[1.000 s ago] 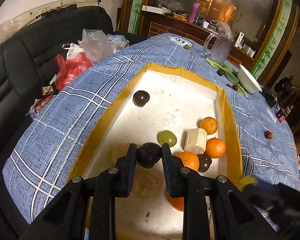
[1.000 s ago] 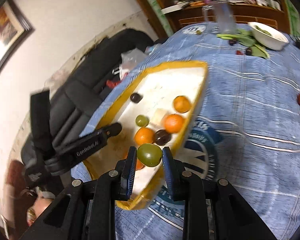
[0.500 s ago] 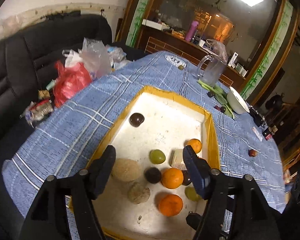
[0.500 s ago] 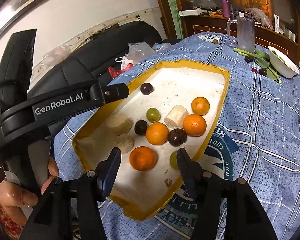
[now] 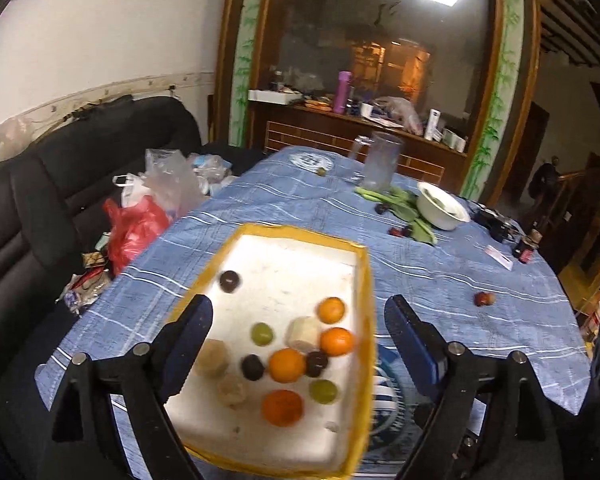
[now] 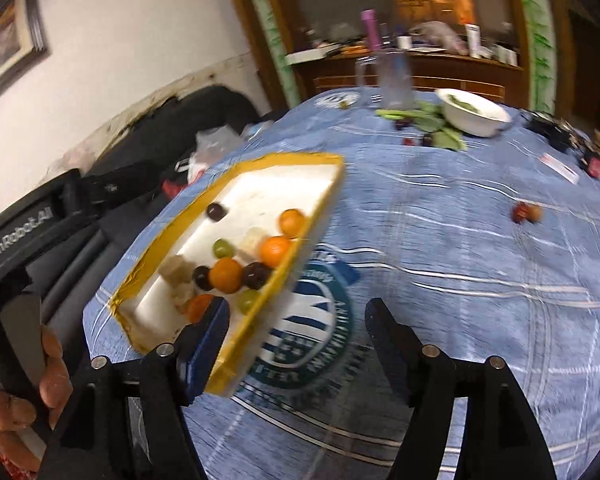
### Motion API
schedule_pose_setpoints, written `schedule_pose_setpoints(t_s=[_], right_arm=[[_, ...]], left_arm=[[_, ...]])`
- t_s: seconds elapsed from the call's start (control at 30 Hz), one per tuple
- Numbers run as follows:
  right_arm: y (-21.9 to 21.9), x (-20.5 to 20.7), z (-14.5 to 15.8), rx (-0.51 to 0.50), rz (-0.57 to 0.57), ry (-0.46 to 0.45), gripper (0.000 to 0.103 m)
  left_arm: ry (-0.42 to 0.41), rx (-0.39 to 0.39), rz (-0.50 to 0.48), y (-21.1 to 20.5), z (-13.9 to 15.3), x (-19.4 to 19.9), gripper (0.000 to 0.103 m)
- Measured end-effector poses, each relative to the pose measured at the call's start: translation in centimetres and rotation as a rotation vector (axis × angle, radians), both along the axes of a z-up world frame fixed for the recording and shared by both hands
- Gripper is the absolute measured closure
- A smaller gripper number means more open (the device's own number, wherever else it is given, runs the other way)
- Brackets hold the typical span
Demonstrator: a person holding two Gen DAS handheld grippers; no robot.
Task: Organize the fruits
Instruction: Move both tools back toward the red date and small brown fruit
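Left wrist view showed both the left gripper (image 5: pixel 296 344) and right gripper (image 6: pixel 296 344) just opened wide and empty, with round fruits (image 5: pixel 287 365) lying near the right edge of the white yellow-rimmed foam tray (image 5: pixel 288 256).

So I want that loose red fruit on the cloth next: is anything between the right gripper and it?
Nothing visible: only bare blue tablecloth lies between the open right gripper and the small red fruit.
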State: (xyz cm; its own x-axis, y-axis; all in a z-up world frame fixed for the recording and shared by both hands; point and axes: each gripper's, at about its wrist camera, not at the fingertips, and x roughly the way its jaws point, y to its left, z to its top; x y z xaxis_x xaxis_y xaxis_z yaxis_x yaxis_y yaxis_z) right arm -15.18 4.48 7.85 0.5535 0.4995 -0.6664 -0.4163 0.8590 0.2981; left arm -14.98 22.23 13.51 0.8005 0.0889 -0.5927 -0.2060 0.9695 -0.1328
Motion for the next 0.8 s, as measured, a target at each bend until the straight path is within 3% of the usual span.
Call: schedule_pose_setpoints(t_s=[0.17,0.47,0.63,0.8], right_arm=[[-2.6,-0.1,-0.5,0.055,-0.033,0.035,0.023],[-5.9,-1.4,0.0,0.043,-0.06,-0.029,0.023],[-10.6,-0.8,-0.6,0.015,-0.113,-0.016,0.023],[-17.1,2.3,-1.1,0.021,-0.233,0.049,0.023]], left_arm=[[-0.003,0.013,-0.053,-3.2,0.6,-0.4,0.016],[0.016,0.049,-0.123,-7.5,1.1,-0.5,0.016],[0.033,0.037,-0.154,-9.1,0.7,-0.1,0.016],[0.084,0.011,-0.204,-11.0,-1.2,1.1,0.016]])
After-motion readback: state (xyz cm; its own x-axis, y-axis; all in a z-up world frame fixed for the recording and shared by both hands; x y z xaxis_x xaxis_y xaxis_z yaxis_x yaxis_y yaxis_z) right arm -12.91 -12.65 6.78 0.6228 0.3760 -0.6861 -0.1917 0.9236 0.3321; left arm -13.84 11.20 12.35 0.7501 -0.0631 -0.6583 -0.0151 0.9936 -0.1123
